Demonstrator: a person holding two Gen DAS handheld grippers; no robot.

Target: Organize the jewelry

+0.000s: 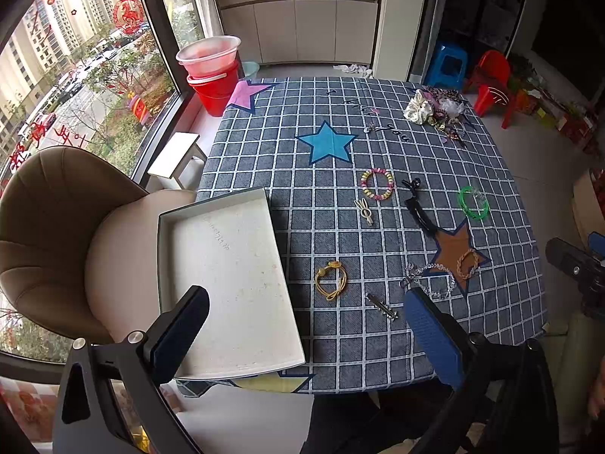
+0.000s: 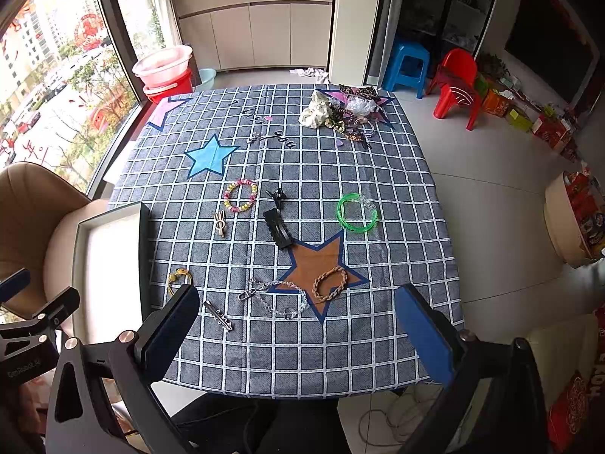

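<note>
Jewelry lies scattered on the checked tablecloth point(image 1: 340, 340), both grippers raised above its near edge.

Left wrist view: the left gripper point(image 1: 306, 336) hovers with jaws spread wide and empty, over the white tray point(image 1: 227, 257) and a yellow cord bracelet point(image 1: 331, 280). Right wrist view: the right gripper point(image 2: 298, 325) hangs spread and empty above a clear bead bracelet point(image 2: 280, 299), near a braided bracelet point(image 2: 331, 283) on the brown star; a green bangle point(image 2: 356, 212) lies farther off.

Two high wrist views, angled down — shared checked tablecloth point(image 1: 378, 340), perhaps overlapping fully.
</note>
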